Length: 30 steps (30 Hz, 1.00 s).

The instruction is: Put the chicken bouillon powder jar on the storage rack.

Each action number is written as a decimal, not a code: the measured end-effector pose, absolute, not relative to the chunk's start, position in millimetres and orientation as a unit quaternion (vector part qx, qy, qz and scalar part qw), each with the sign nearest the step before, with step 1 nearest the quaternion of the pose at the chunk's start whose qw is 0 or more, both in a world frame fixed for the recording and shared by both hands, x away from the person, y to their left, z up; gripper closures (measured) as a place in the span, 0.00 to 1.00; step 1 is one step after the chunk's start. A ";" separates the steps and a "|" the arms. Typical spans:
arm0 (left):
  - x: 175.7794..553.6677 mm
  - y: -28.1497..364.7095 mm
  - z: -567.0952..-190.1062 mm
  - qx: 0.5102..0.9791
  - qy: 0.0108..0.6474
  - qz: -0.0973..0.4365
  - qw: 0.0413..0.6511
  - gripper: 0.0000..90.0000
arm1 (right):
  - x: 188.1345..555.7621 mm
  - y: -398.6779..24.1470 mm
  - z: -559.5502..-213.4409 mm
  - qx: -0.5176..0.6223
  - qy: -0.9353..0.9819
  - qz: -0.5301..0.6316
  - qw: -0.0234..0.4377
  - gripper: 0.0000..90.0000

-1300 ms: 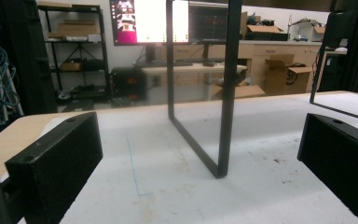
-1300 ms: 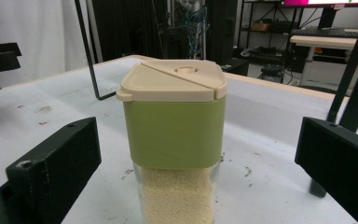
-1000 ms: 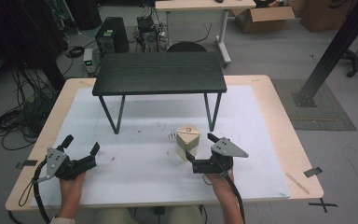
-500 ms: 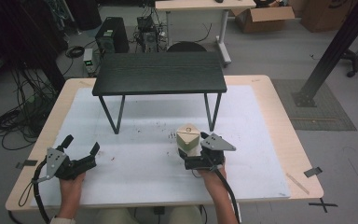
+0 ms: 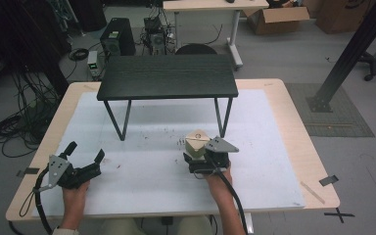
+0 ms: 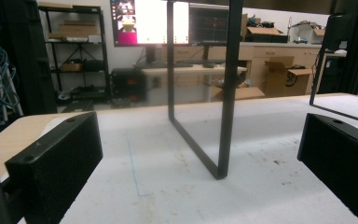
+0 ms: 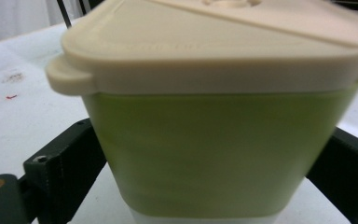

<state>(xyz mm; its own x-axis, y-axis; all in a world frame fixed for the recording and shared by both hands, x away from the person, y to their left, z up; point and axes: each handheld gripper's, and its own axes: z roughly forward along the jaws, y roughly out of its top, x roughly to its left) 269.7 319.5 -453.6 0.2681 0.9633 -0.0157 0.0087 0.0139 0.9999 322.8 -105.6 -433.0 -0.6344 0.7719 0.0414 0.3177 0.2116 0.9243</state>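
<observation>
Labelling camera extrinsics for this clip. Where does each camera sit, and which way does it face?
High view: above the person's side, looking forward and down at the white mat; forearms, left gripper, right gripper.
Left gripper view: low on the mat, looking along its open jaws at a leg of the small black table.
Right gripper view: close up on the green lidded container between its jaws.
Shared: high and right gripper views both show the container.

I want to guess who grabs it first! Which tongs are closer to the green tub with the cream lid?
Right. The right tongs straddle the green plastic tub with the cream lid; the left tongs sit far off to its left.
</observation>
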 end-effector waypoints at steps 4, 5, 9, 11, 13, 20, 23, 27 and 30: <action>269.7 319.5 -453.7 0.561 0.433 0.422 0.565 0.00 | 323.9 -104.8 -434.3 0.365 0.748 0.508 0.221 0.08; 269.7 319.6 -453.7 0.560 0.433 0.422 0.565 0.00 | 324.2 -104.8 -434.5 0.365 0.748 0.508 0.221 0.08; 269.7 319.6 -453.7 0.560 0.433 0.422 0.566 0.00 | 324.0 -103.8 -434.6 0.358 0.753 0.507 0.218 0.13; 269.6 319.5 -453.7 0.560 0.433 0.423 0.565 0.00 | 324.0 -103.6 -434.5 0.356 0.754 0.506 0.220 0.15; 269.6 319.6 -453.7 0.560 0.433 0.423 0.566 0.00 | 324.1 -103.5 -434.5 0.355 0.754 0.507 0.221 0.17; 269.5 319.7 -453.7 0.560 0.433 0.422 0.566 0.00 | 323.0 -104.0 -433.5 0.353 0.753 0.508 0.225 0.27; 269.4 319.7 -453.7 0.560 0.433 0.423 0.566 0.00 | 323.0 -105.7 -433.4 0.355 0.751 0.508 0.227 0.31; 269.2 320.1 -453.8 0.558 0.434 0.422 0.568 0.00 | 322.9 -105.7 -433.5 0.357 0.749 0.509 0.228 0.31; 269.1 320.4 -453.9 0.557 0.433 0.422 0.569 0.00 | 322.6 -105.8 -433.8 0.359 0.747 0.511 0.228 0.32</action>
